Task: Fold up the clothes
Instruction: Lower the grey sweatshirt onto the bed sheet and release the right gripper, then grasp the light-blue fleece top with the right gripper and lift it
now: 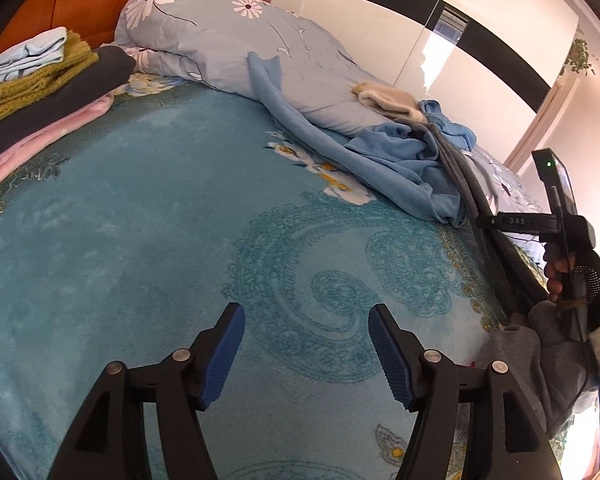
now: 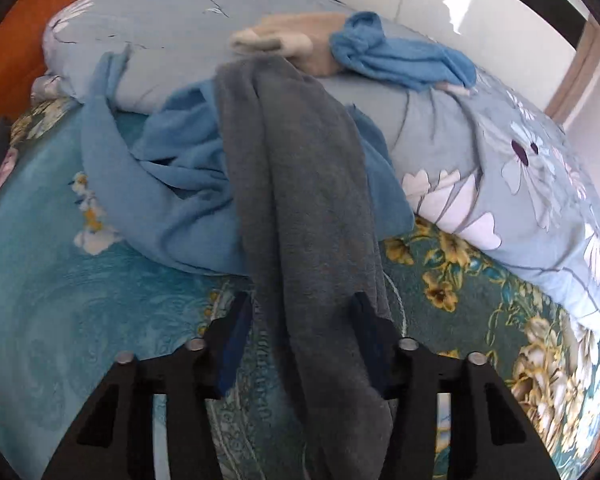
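Your right hand-held gripper [image 2: 298,344] stands wide around the grey garment [image 2: 296,184], which trails from the floral duvet [image 2: 500,168] down between its fingers, seemingly so you can draw it off the blue garment [image 2: 168,184] tangled beside it. Your left hand-held gripper [image 1: 306,356] hangs wide and empty over bare bed [image 1: 140,220], likely kept free for spreading. Folded clothes [image 1: 48,80] are stacked far from the duvet's heap.
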`<state>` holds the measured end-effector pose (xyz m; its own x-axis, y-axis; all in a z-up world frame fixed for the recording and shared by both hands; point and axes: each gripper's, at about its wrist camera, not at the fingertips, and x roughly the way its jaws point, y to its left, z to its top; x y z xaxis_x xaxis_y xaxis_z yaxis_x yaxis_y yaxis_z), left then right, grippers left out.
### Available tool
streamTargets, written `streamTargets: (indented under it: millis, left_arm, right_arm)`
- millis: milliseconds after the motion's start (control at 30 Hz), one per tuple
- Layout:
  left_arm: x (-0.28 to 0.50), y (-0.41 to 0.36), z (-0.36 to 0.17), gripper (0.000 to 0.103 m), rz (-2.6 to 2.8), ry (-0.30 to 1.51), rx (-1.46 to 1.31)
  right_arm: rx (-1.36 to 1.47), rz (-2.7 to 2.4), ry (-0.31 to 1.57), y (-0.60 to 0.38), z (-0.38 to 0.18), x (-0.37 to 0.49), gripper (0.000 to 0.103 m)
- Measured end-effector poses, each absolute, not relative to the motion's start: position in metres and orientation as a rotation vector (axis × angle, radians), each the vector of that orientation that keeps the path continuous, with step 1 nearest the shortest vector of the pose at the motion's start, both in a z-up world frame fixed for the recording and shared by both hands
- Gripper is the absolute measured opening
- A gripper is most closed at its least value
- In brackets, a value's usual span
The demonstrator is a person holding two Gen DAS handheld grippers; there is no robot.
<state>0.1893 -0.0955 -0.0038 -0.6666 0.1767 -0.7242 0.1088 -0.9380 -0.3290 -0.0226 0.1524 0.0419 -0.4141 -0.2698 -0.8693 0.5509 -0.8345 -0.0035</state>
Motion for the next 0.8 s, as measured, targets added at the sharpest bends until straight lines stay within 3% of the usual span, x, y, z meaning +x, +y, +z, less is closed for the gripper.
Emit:
streamTargets:
  millis: [33, 133, 433, 667, 700, 767, 800]
  left_arm:
    - [0.189, -0.099, -0.004, 0.068, 2.788, -0.552, -1.265]
    - [0.186, -0.108, -0.003, 0.069, 2.790, -0.591, -1.257]
    - [0.169, -0.098, 0.005, 0.069, 2.754, -0.642, -1.220]
    - [0.158, -0.060, 0.016, 0.069, 2.693, -0.524, -1.191]
    - [0.155, -0.053, 0.017, 0.069, 2.681, -0.503, -1.191]
    - [0.150, -0.040, 0.015, 0.069, 2.657, -0.477, -1.195]
    - [0.148, -0.034, 0.014, 0.070, 2.646, -0.470, -1.200]
  right_arm:
    - [1.303, -2.217, 0.391, 0.151, 0.042, -0.013, 0.012]
    - [1.274, -2.097, 0.371, 0.147, 0.043, 0.014, 0.006]
    - [1.176, -1.741, 0.309, 0.135, 0.047, 0.096, 0.005]
    - [1.093, -1.738, 0.247, 0.144, 0.071, 0.104, 0.006]
    - [1.081, -1.771, 0.236, 0.147, 0.078, 0.099, 0.009]
    - [1.055, -1.836, 0.214, 0.154, 0.090, 0.088, 0.030]
    - [1.042, -1.869, 0.202, 0.158, 0.096, 0.082, 0.052]
